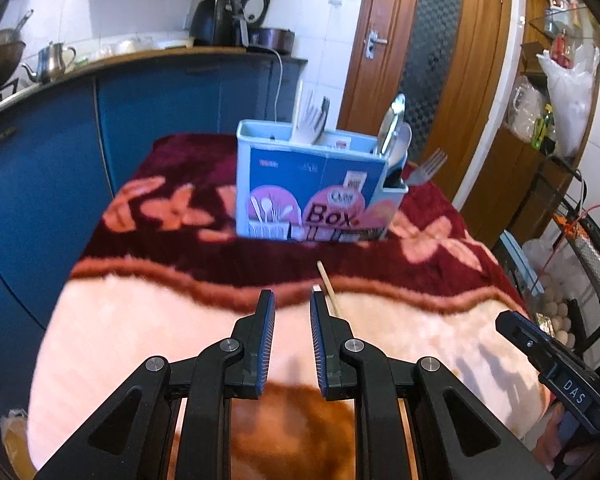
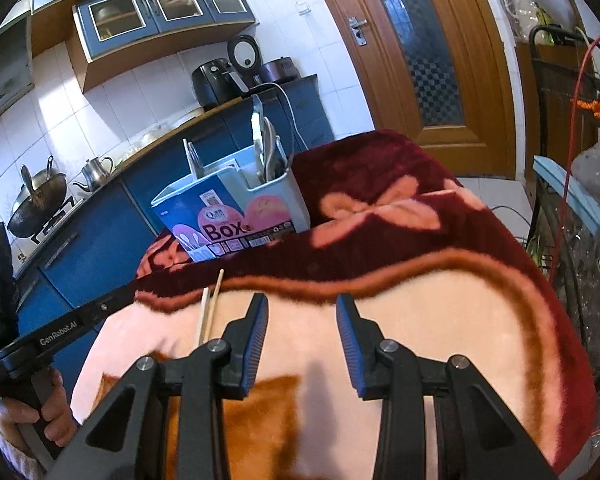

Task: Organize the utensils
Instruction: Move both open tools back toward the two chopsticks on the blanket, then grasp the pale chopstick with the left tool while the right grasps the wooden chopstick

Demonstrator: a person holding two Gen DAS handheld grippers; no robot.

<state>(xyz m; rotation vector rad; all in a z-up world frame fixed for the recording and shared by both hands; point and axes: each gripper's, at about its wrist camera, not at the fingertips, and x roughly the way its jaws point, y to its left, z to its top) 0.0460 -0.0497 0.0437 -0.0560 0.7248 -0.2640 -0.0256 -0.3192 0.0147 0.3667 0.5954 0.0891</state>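
Left wrist view: left gripper low over the pink part of the fleece blanket-covered table, fingers parted a little, nothing between them. Thin wooden chopstick lies on the blanket just beside the right-hand finger, its far tip pointing toward the box; whether it touches the finger, cannot tell. Pale blue plastic utensil holder box with a printed "Box" label stands upright on the dark red floral part, toward the far edge of the table. White plastic utensils stick up from its middle compartment, metal spoons from the end compartment on the right. A metal fork pokes out to the right of the box near that end compartment. Right gripper enters at the right edge of the table, only partly seen.

Right wrist view: right gripper over the pink area near the near edge, fingers wide apart, holding nothing. Two wooden chopsticks lie side by side on the blanket just left of the left-hand finger, tips toward the box. The box stands beyond them on the dark red band, spoons upright in its end compartment. Left gripper reaches in from the left, held by a hand; its finger opening is not clear from here.
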